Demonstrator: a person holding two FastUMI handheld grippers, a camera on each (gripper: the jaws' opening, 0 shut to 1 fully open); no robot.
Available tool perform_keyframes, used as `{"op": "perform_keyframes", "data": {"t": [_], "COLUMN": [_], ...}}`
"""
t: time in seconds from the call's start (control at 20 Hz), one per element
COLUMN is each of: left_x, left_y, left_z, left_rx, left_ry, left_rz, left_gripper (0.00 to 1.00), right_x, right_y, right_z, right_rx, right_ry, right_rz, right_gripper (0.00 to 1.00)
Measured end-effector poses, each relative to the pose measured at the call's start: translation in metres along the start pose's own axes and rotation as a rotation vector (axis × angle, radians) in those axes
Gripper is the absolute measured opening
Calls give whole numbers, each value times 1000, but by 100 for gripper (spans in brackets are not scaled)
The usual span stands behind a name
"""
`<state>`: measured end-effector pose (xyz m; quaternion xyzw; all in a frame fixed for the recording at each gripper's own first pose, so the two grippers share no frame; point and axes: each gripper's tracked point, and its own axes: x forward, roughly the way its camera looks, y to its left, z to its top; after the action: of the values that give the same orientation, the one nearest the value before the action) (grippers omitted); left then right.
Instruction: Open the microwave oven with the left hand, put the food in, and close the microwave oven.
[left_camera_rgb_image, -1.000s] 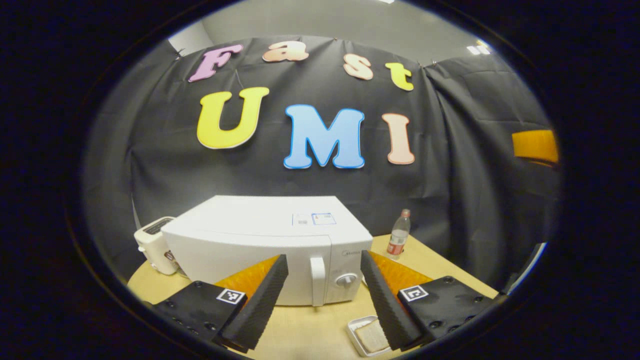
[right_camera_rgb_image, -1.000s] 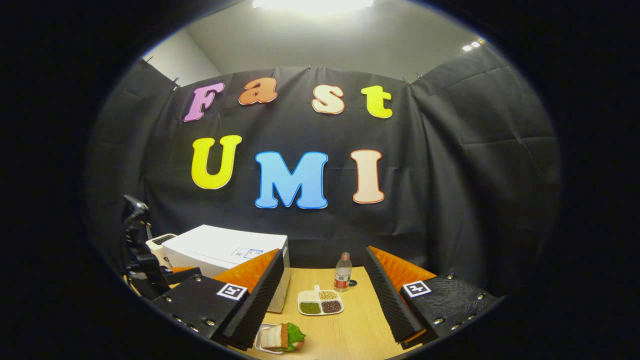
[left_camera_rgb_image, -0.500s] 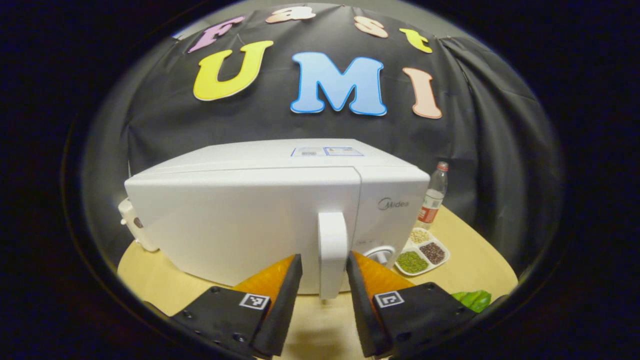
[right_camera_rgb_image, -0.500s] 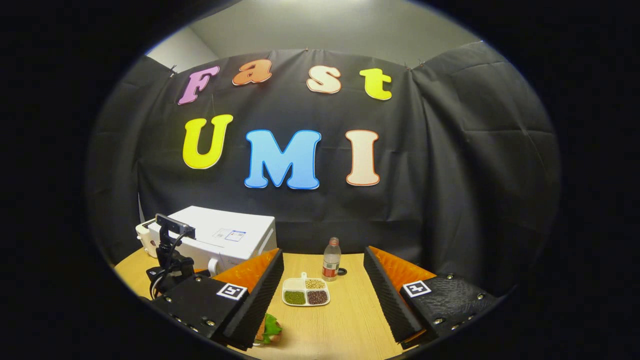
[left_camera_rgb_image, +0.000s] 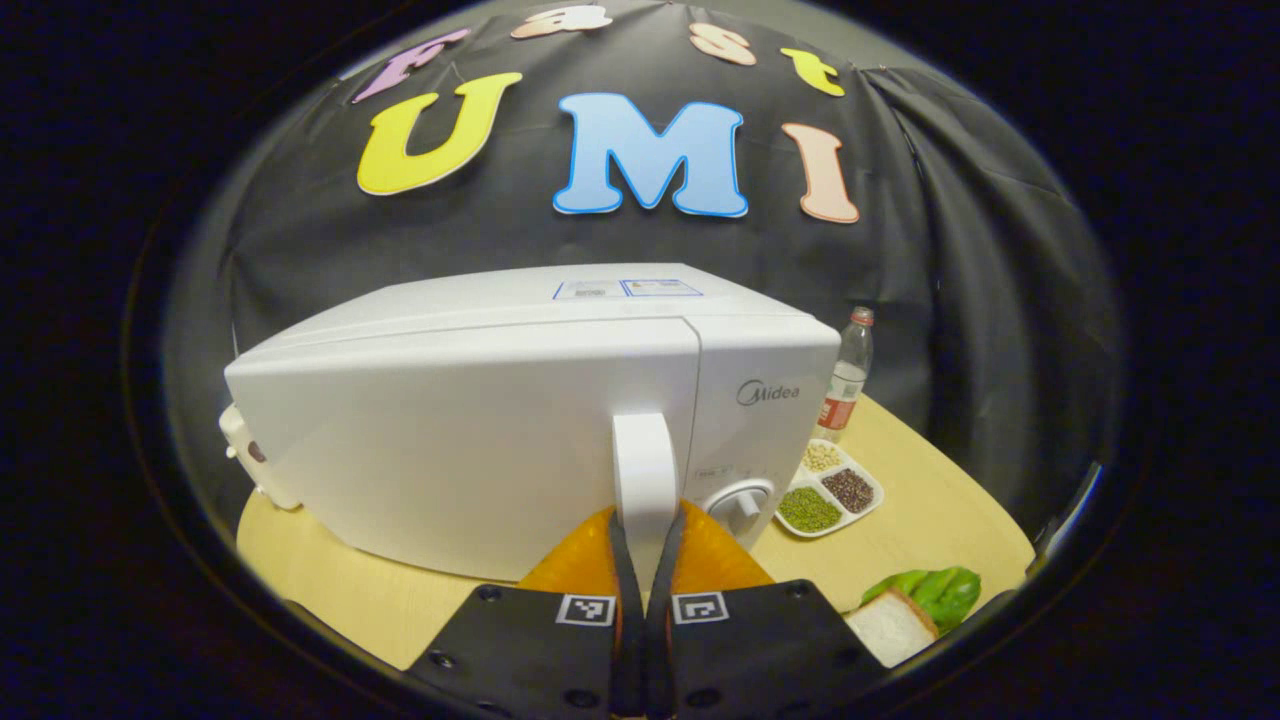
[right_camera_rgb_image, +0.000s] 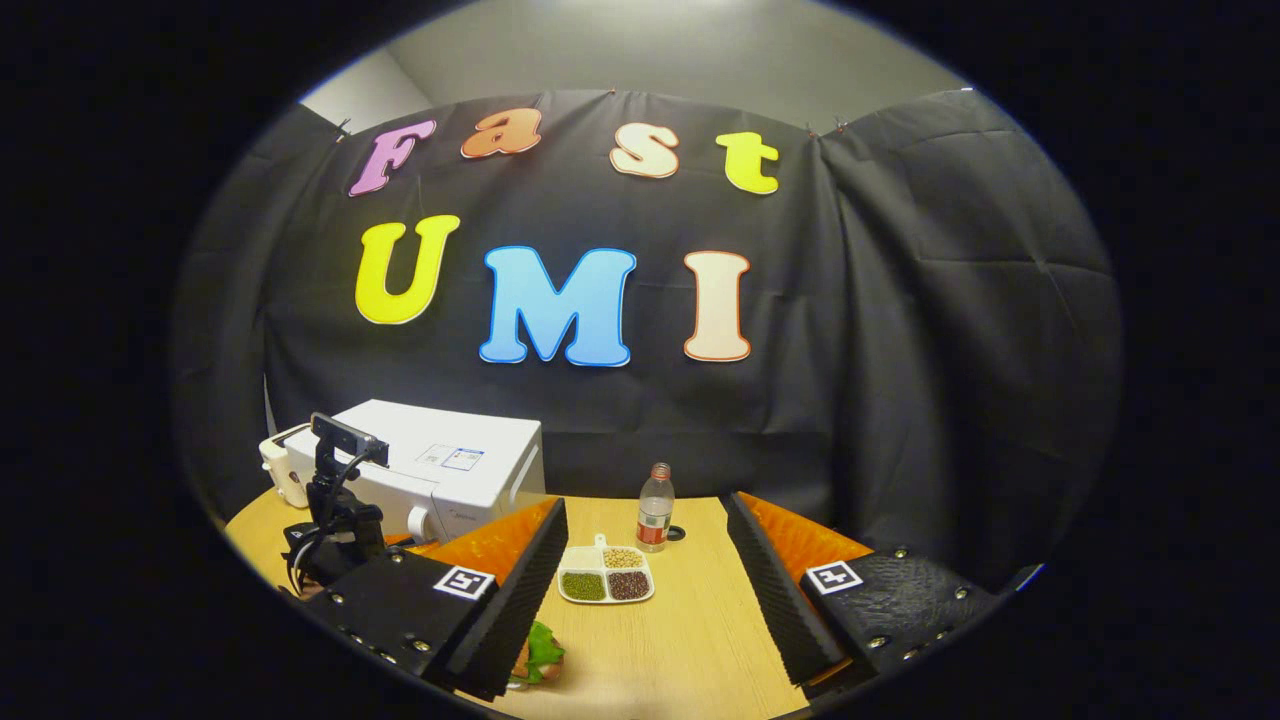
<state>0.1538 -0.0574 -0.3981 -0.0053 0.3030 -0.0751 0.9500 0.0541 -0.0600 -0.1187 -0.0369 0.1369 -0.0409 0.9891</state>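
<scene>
A light wooden table (left_camera_rgb_image: 930, 500) stands before a black cloth wall. From left to right in the left gripper view: a small white appliance (left_camera_rgb_image: 245, 460) at the far edge, partly hidden; the white microwave oven (left_camera_rgb_image: 480, 420), door closed; its vertical door handle (left_camera_rgb_image: 645, 480), on which the left gripper (left_camera_rgb_image: 645, 545) is clamped, both fingers pressing the lower part; a control knob (left_camera_rgb_image: 738, 500); a divided dish of beans (left_camera_rgb_image: 828, 490); a plastic bottle (left_camera_rgb_image: 845, 375); and the food, a sandwich with lettuce (left_camera_rgb_image: 915, 605), on the table at lower right. In the right gripper view the right gripper (right_camera_rgb_image: 645, 590) hangs wide open above the table, level and facing the wall, the sandwich (right_camera_rgb_image: 538, 660) just beside its left finger. Risk: the grip sits low on the handle, so a pull off the hinge arc could slip free or drag the oven forward. The left gripper points straight at the door.
</scene>
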Motion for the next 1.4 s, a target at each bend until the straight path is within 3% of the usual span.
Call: {"op": "perform_keyframes", "data": {"t": [0.15, 0.35, 0.9, 1.25, 1.4], "left_x": [-5, -71, -214, -284, -303], "left_y": [-1, 2, 70, 165, 208], "left_z": [-2, -33, -102, -136, -144], "left_rx": [-4, 59, 95, 122, 78], "left_ry": [22, 18, 91, 141, 134], "left_rz": [-39, -109, -259, -231, -196], "left_gripper": [6, 9, 7, 7, 9], "right_x": [-13, -21, -37, -51, -54], "right_y": [14, 36, 153, 214, 232], "right_z": [1, 1, 3, -4, -9], "right_rx": [5, 18, 38, 59, 52], "right_ry": [-4, -8, -17, 1, 14], "right_rz": [-14, -2, 183, 261, 286], "right_gripper": [98, 97, 97, 98, 97]}}
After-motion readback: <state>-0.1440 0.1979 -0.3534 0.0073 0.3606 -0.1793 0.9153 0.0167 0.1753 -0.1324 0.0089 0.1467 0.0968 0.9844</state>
